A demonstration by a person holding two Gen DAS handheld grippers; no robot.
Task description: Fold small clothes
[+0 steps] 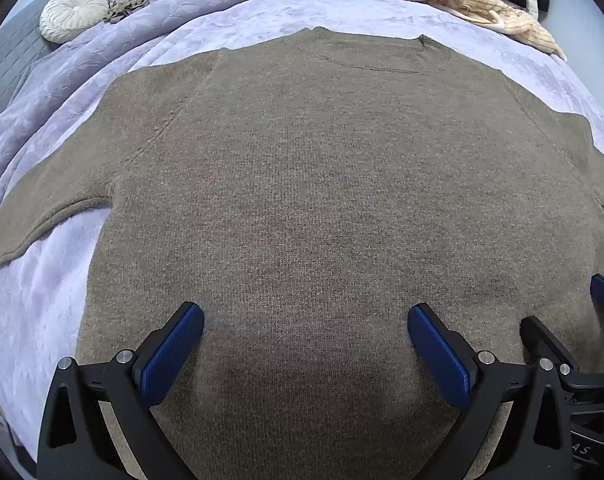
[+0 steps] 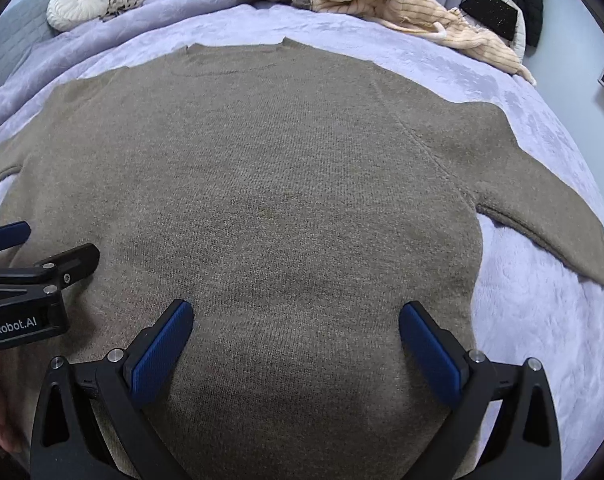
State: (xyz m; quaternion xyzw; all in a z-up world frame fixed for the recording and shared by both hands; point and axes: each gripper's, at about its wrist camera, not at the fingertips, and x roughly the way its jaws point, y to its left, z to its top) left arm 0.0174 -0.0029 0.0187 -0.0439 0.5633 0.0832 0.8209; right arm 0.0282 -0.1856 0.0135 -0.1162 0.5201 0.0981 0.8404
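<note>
Bed, covered by a lilac blanket [image 1: 42, 312]. A brown knit sweater [image 1: 321, 184] lies spread flat on it, collar toward 12 o'clock, sleeves out toward 9 and 3 o'clock. Left claw [image 1: 305, 344] and right claw [image 2: 296, 340] hover side by side over the hem area, each with jaws wide apart and nothing between the blue pads [image 2: 162, 356]; contact with the knit cannot be judged. At 1 o'clock, a heap of cream ribbed and brown garments [image 2: 401, 8]; at 11 o'clock, a round white cushion [image 1: 74, 14]. The left claw's body reads "enRobot.AI" [image 2: 10, 326], partly cut off.
</note>
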